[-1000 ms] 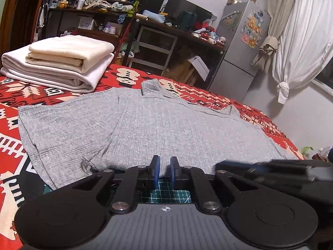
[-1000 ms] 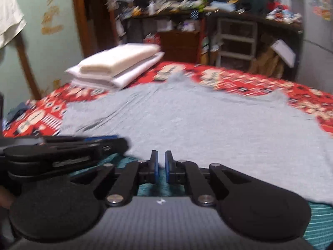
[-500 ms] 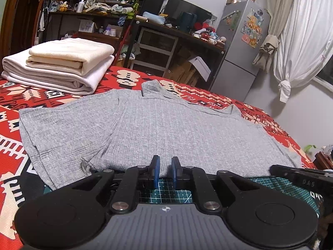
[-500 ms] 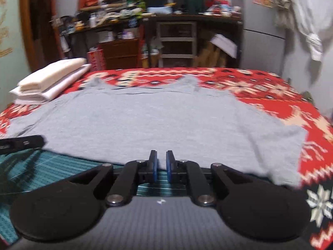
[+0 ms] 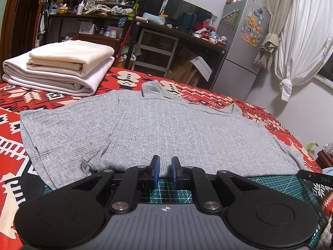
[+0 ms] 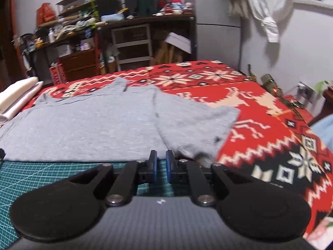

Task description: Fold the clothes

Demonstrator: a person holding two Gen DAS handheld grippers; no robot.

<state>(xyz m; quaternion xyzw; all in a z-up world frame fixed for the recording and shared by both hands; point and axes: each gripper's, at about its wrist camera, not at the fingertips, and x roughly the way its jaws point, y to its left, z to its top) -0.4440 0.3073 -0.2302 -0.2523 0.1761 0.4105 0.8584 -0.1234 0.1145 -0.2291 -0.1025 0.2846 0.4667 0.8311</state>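
A: Where's the shirt (image 5: 158, 129) now?

B: Spread flat on the red patterned bed cover (image 5: 218, 98), its near hem lying over the green cutting mat (image 5: 166, 191). The collar points away from both cameras, toward the cluttered shelves, so its long axis runs sleeve to sleeve, left to right across the bed.

A: What changed in the last second?

B: The right gripper (image 6: 160, 165) swung out. A second ago it was close beside the left one, facing the middle of the shirt; now it sits in front of the right sleeve (image 6: 195, 125), near that sleeve's lower corner. The left gripper (image 5: 165, 169) has barely moved and still faces the hem just right of the left sleeve (image 5: 58, 125).

A: So what does that mean?

B: My guess is the hands have spread to take the shirt at two separate points for a first fold. Nothing's folded yet.

A: Holding anything?

B: No. Both grippers show a narrow gap between their blue pads and nothing sits in either gap.

A: Anything else nearby?

B: A stack of folded white towels (image 5: 58, 68) at the far left of the bed, apart from the shirt
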